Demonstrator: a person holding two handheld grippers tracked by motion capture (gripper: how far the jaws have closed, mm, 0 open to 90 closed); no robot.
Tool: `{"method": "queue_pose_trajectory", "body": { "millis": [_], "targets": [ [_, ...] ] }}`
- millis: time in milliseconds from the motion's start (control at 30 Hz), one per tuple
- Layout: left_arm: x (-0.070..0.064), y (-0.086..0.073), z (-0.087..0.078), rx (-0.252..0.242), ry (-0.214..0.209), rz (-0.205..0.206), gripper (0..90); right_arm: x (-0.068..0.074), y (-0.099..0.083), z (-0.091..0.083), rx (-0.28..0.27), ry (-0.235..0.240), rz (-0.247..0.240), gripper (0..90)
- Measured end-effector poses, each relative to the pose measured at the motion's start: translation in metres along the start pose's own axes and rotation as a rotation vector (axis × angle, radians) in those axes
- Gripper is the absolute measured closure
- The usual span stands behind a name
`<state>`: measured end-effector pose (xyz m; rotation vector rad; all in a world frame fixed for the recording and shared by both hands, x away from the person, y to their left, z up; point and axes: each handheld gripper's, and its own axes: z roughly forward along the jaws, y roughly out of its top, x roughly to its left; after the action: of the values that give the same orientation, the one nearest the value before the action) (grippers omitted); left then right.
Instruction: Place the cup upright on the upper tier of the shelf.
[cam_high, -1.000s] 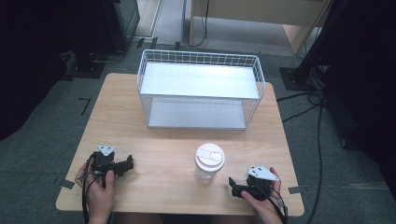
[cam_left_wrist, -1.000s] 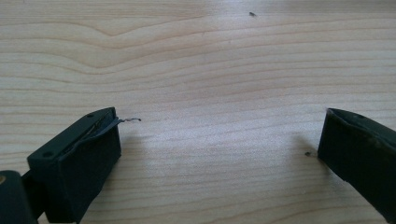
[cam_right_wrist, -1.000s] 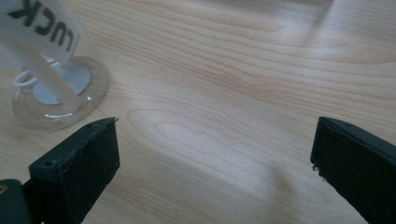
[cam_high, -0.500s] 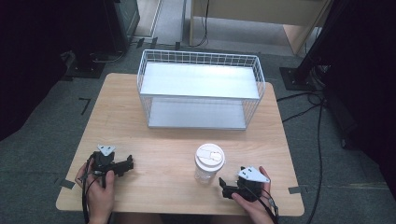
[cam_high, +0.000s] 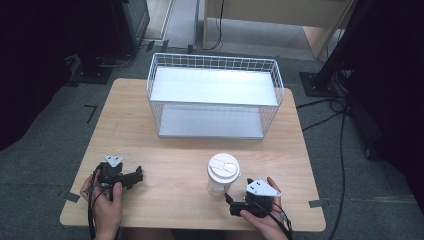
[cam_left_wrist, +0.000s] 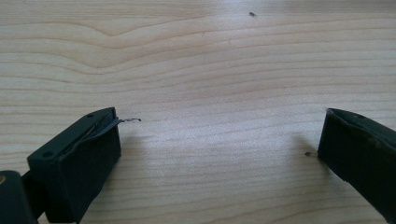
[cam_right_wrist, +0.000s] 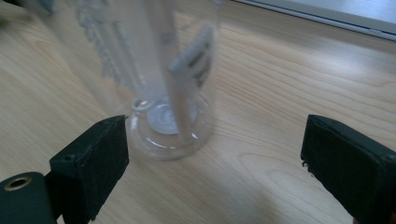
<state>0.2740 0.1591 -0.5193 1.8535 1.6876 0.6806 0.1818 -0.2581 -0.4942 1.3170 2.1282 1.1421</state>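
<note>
From the high view I see the clear cup (cam_high: 223, 174), white-lidded, standing upright near the front of the desk (cam_high: 170, 150), well short of the white wire basket (cam_high: 215, 102) at the back. My right tool (cam_high: 231, 201) sits just beside the cup's base, angled toward it; my left tool (cam_high: 137, 176) rests on the desk well apart at the left.

In the left gripper view, the left tool (cam_left_wrist: 219, 140) is released, its jaws wide over bare wood.

In the right gripper view, the right tool (cam_right_wrist: 215, 154) is spread wide, with the cup (cam_right_wrist: 163, 84) nearer the left jaw and not yet between the two.

I judge this the approach to a grasp. Next I'd need to centre the cup between the jaws, push in, then close gently so the thin wall doesn't buckle.
</note>
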Motion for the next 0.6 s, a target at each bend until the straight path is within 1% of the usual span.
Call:
{"method": "queue_pose_trajectory", "body": {
  "millis": [33,67,267,367,433,467,567,600],
  "targets": [
    [0.0,0.0,0.0,-0.001,0.0,-0.001,0.0,0.005,0.002,0.0,-0.004,0.014,-0.009,7.5],
    [0.0,0.0,0.0,-0.001,0.0,-0.001,0.0,0.005,0.002,0.0,-0.004,0.014,-0.009,7.5],
    [0.0,0.0,0.0,-0.001,0.0,-0.001,0.0,0.017,0.01,0.0,-0.028,0.039,-0.019,7.6],
    [0.0,0.0,0.0,-0.001,0.0,-0.001,0.0,0.021,0.015,0.002,-0.04,0.045,-0.009,7.6],
    [0.0,0.0,0.0,-0.001,0.0,-0.001,0.0,0.023,0.019,0.004,-0.059,0.044,0.013,7.8],
    [0.0,0.0,0.0,-0.001,0.0,-0.001,0.0,0.023,0.019,0.004,-0.059,0.044,0.013,7.8],
    [0.0,0.0,0.0,0.0,0.0,-0.001,0.0,0.025,0.025,0.005,-0.088,0.045,0.048,8.9],
    [0.0,0.0,0.0,0.0,0.0,-0.001,0.0,0.025,0.025,0.005,-0.088,0.045,0.048,8.9]
  ]
}}
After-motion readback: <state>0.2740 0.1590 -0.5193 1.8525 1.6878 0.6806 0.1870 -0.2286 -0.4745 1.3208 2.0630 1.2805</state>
